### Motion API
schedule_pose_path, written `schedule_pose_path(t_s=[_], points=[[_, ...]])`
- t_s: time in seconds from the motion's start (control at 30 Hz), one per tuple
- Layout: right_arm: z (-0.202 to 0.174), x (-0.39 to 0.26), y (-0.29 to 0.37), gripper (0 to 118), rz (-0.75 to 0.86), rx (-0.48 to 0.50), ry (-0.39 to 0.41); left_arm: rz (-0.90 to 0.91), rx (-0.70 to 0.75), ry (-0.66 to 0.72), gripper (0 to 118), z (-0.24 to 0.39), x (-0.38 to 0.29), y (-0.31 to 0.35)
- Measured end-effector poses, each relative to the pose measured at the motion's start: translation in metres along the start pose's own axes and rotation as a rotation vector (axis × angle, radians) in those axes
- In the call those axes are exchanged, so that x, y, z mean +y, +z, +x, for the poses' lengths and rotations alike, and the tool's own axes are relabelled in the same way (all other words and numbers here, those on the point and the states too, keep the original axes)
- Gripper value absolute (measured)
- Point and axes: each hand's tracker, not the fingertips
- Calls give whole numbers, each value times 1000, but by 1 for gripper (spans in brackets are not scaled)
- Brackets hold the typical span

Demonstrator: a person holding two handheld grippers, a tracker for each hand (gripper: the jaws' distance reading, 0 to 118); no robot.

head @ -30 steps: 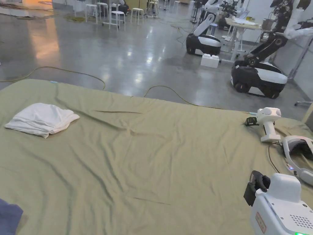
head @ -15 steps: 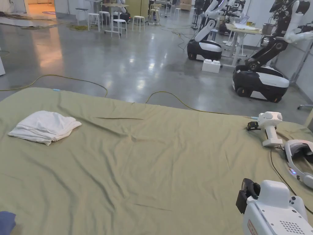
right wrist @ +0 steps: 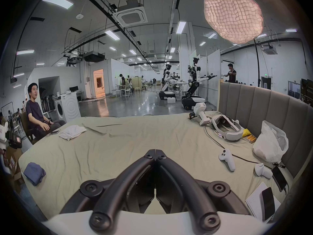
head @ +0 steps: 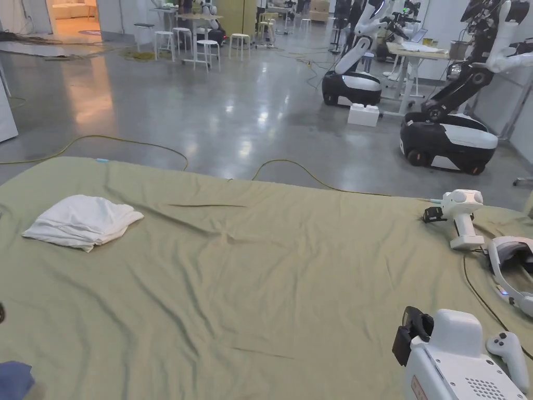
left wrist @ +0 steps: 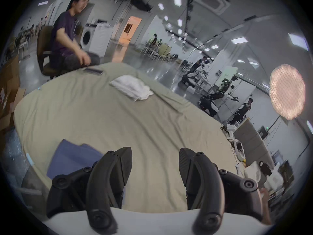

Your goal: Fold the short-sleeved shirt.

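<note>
A white garment [head: 83, 221] lies folded in a loose bundle at the far left of the green bedsheet [head: 260, 271]; it also appears as the white garment [left wrist: 132, 87] [right wrist: 72, 131]. A blue garment [head: 13, 377] lies folded at the near left edge. My left gripper [left wrist: 155, 152] hovers over the sheet, open and empty, with the blue garment [left wrist: 72, 157] just to its left. My right gripper [right wrist: 155, 151] is shut on nothing above the near right of the bed, far from the blue garment [right wrist: 34, 172]. Its white body [head: 458, 359] fills the lower right of the head view.
A white handheld device [head: 460, 216], a headset [head: 512, 265], a controller [head: 505, 349] and a cable lie along the bed's right side. A plastic bag [right wrist: 271, 145] leans on the grey headboard [right wrist: 254, 106]. A person [right wrist: 39, 118] sits beyond the left edge. Wheeled robots [head: 447, 135] stand on the floor behind.
The head camera has tipped up and shifted, so the whole scene sits lower. The right gripper's body has drifted a little left in the head view. The garments have not moved.
</note>
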Motion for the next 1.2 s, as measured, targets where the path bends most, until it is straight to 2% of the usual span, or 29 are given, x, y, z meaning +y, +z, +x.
schedule_pose_path(t_s=[0.2, 0.37, 0.43, 0.5, 0.57, 0.67, 0.97, 1.2], points=[[-6, 9, 3, 0, 27, -3, -4, 180, 45, -280, 63, 128, -44, -15], [-12, 14, 6, 0, 45, -3, 8, 272, 59, -371, 62, 210, -73, -29], [-16, 13, 7, 0, 53, -14, 27, 275, 49, -382, 59, 225, -81, -41], [-17, 11, 8, 0, 58, -18, 33, 285, 40, -389, 40, 240, -87, -44], [-17, 9, 9, 0, 61, -21, 39, 297, 38, -396, 40, 251, -92, -47], [-18, 6, 12, 0, 70, -31, 41, 305, -2, -380, 19, 261, -96, -47], [-18, 0, 16, 0, 94, -40, 57, 379, -11, -493, 8, 282, -102, -44], [-22, -3, 16, 0, 101, -33, 73, 397, -7, -416, 6, 281, -100, -42]])
